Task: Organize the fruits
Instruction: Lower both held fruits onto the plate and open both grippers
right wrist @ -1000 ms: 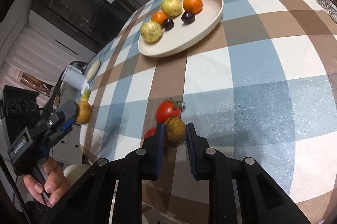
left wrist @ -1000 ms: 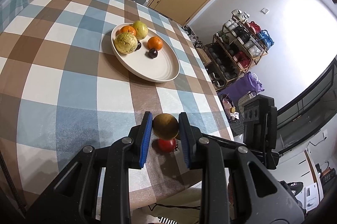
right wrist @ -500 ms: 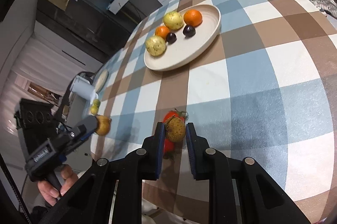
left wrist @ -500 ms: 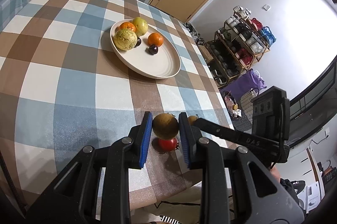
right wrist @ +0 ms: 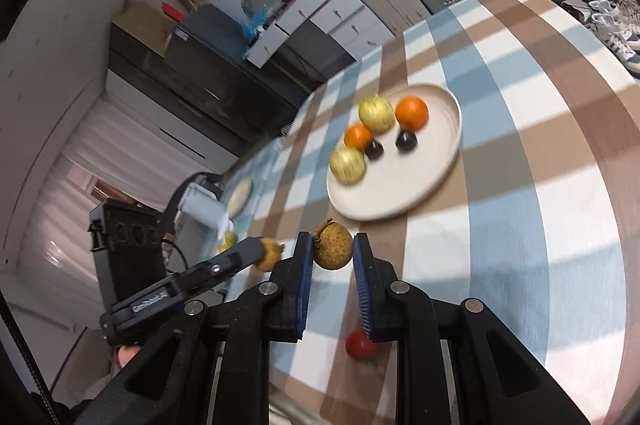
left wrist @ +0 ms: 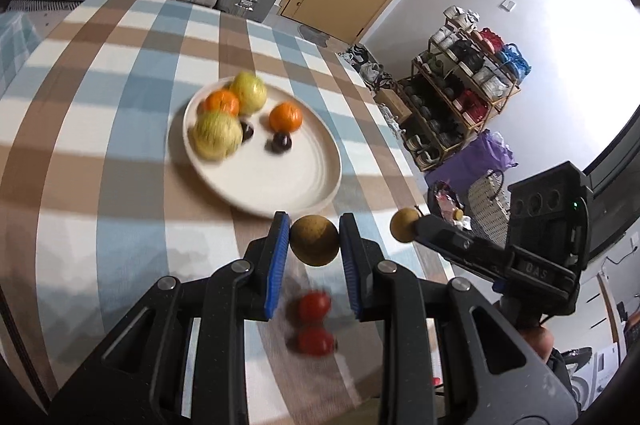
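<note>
**A:** What were the claws doing?

**B:** Each was pinching a fruit. The left claw had its blue pads pressed on a smooth brown fruit, round and dull-skinned. The right claw was clamped on a rougher, speckled brown fruit with a short stem at the top. Both fruits hung clear above the surface.

**A:** So which step was that?

**B:** The carry, I'd judge: both picked, neither set down. The white plate lay just ahead of both claws, already holding two yellow-green fruits, two oranges and two small dark fruits, all crowded toward its far side.

**A:** And the next move?

**B:** Probably bringing each claw over the bare near part of the plate, lowering, then letting go gently, since round fruit would roll. The claws were close together, so they'd need staggering.

**A:** Anything left behind?

**B:** Two red tomatoes sat on the checked cloth beneath the left claw, blurred.
</note>
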Action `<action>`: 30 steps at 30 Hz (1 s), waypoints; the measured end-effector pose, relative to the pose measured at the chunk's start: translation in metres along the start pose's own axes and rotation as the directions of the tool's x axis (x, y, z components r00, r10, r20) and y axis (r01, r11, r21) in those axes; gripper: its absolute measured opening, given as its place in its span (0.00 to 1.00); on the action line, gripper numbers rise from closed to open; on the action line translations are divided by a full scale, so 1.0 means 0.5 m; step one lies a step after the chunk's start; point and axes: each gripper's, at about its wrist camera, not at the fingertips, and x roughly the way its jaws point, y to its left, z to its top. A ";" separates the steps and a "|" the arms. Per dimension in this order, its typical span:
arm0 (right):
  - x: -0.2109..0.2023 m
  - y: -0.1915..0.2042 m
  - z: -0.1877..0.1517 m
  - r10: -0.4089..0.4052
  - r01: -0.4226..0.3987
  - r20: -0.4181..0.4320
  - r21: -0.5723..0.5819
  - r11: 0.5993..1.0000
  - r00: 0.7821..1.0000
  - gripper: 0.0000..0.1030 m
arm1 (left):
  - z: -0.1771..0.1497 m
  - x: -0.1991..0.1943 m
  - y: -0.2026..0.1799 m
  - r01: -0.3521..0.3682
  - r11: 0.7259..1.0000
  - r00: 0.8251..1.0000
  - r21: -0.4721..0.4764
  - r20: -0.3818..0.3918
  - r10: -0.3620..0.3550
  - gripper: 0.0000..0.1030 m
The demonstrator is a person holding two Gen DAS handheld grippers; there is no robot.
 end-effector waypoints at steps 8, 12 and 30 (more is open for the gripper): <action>0.052 -0.056 0.113 0.006 -0.006 0.000 0.026 1.000 1.000 0.20 | 0.132 0.125 0.003 -0.044 0.999 0.999 0.008 -0.024 0.044 0.22; 0.091 -0.092 0.160 -0.003 0.004 -0.012 0.044 0.999 1.000 0.20 | 0.176 0.201 0.022 -0.057 0.998 0.997 -0.006 -0.061 0.057 0.22; 0.251 -0.175 0.227 -0.112 0.115 -0.082 0.032 0.993 0.990 0.20 | 0.233 0.353 0.081 -0.110 0.994 0.989 0.014 -0.101 0.110 0.22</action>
